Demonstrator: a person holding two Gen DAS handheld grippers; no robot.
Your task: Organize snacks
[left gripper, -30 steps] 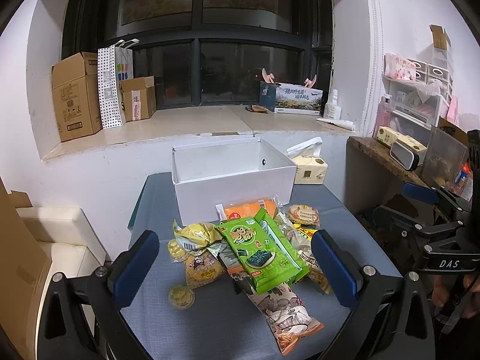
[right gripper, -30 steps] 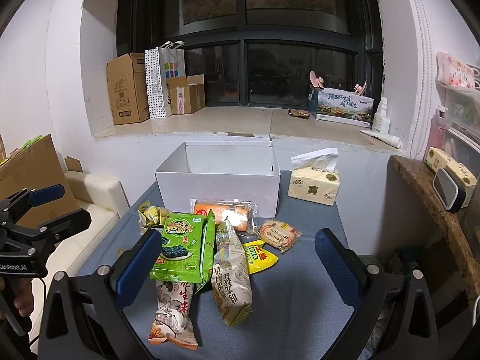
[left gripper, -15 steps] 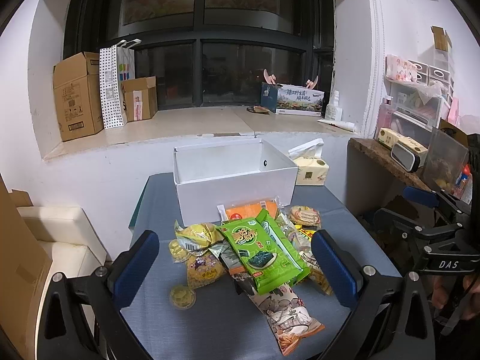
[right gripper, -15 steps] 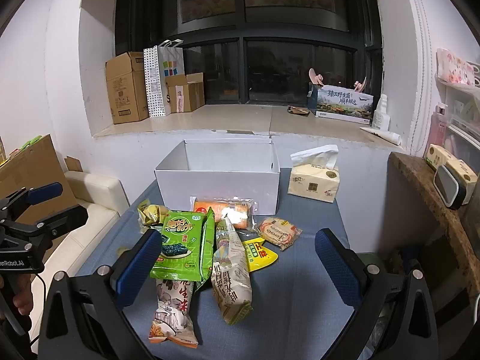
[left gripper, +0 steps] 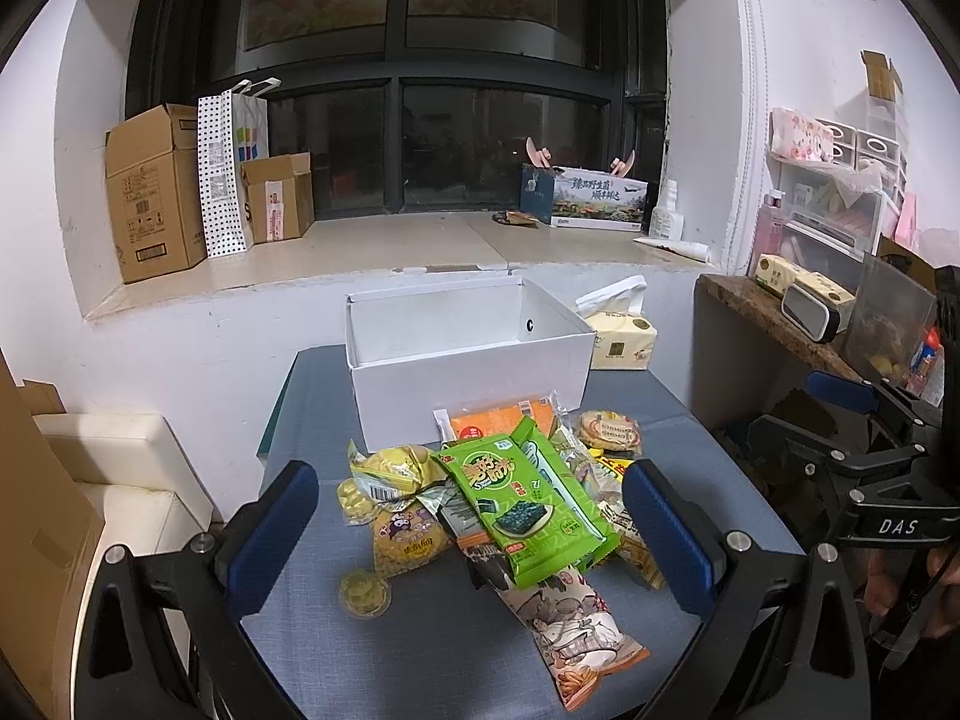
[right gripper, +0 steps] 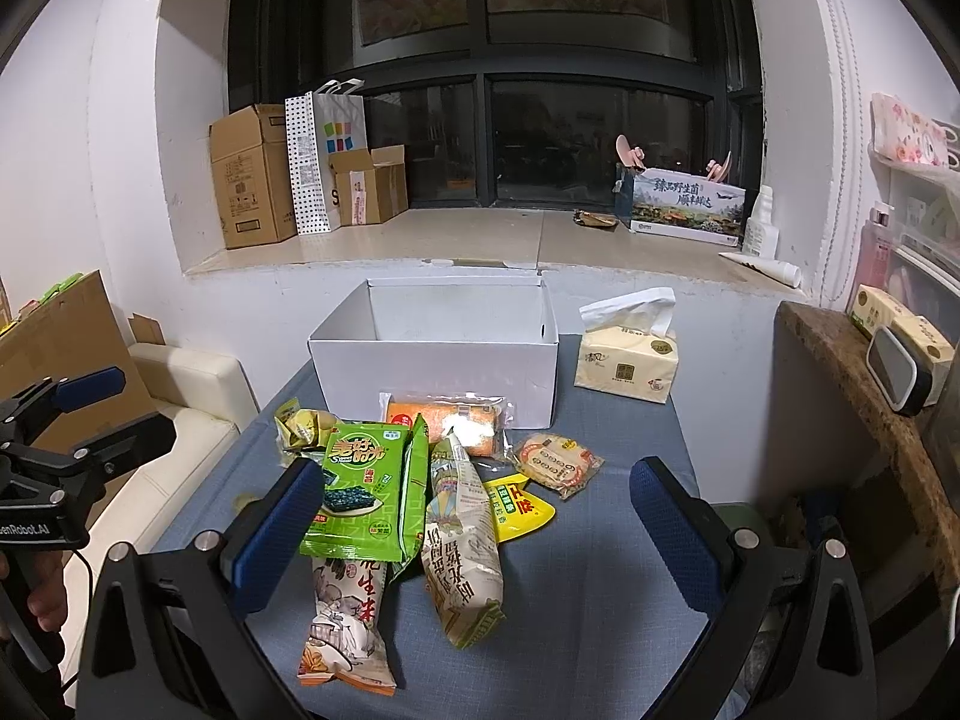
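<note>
A pile of snack packs lies on the blue-grey table [left gripper: 420,648] in front of an open white box [left gripper: 468,384]. A green seaweed pack [left gripper: 528,504] lies on top, with yellow bags [left gripper: 390,468] to its left, an orange pack [left gripper: 498,420] against the box and a long peanut bag [left gripper: 570,618] nearest me. My left gripper [left gripper: 474,534] is open and empty above the near side of the pile. My right gripper [right gripper: 480,534] is open and empty above the pile, over the seaweed pack [right gripper: 366,486] and a pale long bag [right gripper: 462,546]. The white box [right gripper: 438,372] stands behind.
A tissue pack [right gripper: 627,354] stands right of the box. A small yellow round snack [left gripper: 365,591] lies alone at the pile's left. A wooden shelf [right gripper: 852,396] with a clock is at the right, a white sofa [left gripper: 120,480] at the left. Cardboard boxes [right gripper: 258,174] stand on the windowsill.
Both views have hardly shifted. Both grippers stay open above the pile and no snack has moved.
</note>
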